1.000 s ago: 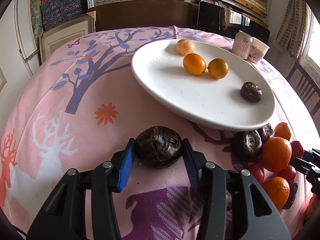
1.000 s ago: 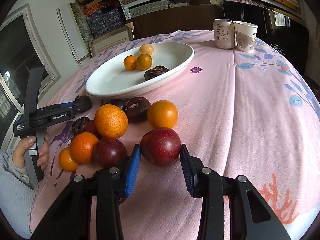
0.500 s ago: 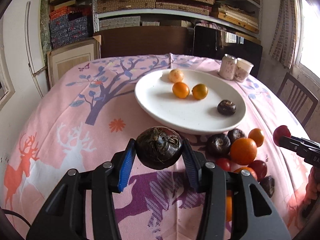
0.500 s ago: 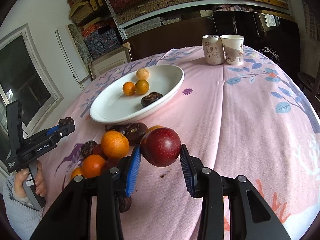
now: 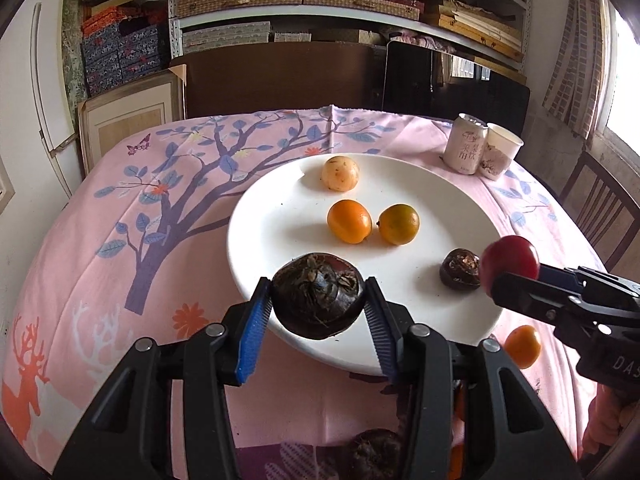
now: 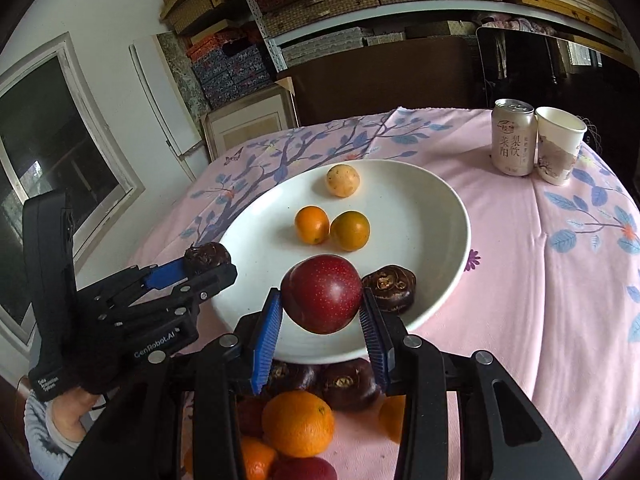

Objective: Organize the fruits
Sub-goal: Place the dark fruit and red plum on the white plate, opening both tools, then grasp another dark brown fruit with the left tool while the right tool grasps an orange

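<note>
My left gripper (image 5: 318, 306) is shut on a dark brown water chestnut (image 5: 318, 294), held over the near rim of the white plate (image 5: 276, 216). My right gripper (image 6: 320, 312) is shut on a dark red plum (image 6: 322, 293) above the plate's (image 6: 440, 216) near edge; the left wrist view shows that plum (image 5: 510, 262) at the plate's right side. On the plate lie a pale yellow fruit (image 5: 340, 173), two small oranges (image 5: 349, 221) (image 5: 399, 224) and another dark chestnut (image 5: 460, 269). The left gripper (image 6: 208, 266) appears at the left of the right wrist view.
Below the plate's near rim lies a pile of oranges (image 6: 298, 422), dark chestnuts (image 6: 350, 382) and plums on the pink patterned tablecloth (image 6: 540, 264). A drink can (image 6: 513, 136) and a paper cup (image 6: 558, 150) stand at the far right. A chair (image 5: 600, 208) stands beside the table.
Both grippers have risen from the cloth with their fruit and moved forward over the plate's near edge. The right gripper has left the fruit pile behind.
</note>
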The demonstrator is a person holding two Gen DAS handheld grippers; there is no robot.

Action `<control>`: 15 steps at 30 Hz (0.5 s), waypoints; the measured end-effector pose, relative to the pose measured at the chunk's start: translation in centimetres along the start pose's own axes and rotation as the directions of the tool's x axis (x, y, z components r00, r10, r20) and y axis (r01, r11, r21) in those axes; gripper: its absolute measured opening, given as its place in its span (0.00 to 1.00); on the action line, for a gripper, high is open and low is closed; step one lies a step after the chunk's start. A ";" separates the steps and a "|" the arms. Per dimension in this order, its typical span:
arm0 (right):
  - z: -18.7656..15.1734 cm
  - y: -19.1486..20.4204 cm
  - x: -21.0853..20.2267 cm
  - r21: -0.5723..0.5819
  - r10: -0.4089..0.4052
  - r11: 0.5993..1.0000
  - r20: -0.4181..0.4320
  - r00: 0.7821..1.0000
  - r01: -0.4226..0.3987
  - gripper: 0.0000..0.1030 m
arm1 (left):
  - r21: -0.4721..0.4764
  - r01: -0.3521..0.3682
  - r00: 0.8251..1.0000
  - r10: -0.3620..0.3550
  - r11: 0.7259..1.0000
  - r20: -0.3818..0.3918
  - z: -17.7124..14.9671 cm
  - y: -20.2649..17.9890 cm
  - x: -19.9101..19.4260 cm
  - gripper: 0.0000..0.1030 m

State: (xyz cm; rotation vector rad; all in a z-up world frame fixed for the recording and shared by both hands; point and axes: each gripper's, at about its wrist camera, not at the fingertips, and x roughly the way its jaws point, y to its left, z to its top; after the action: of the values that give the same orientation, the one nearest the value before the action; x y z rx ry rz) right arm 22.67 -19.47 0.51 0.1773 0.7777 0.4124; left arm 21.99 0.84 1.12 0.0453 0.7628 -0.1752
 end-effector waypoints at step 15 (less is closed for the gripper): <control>-2.3 -2.6 -4.7 0.061 -0.036 0.998 0.109 0.993 0.029 0.66 | -0.027 -0.054 0.994 0.057 0.998 0.089 -2.7 1.4 -3.6 0.93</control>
State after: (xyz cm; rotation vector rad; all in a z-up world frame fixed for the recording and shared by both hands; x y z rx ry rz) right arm 18.75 -23.77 1.14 0.2403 0.6835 0.3463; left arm 17.83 3.04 1.59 0.0348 0.6729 -0.1141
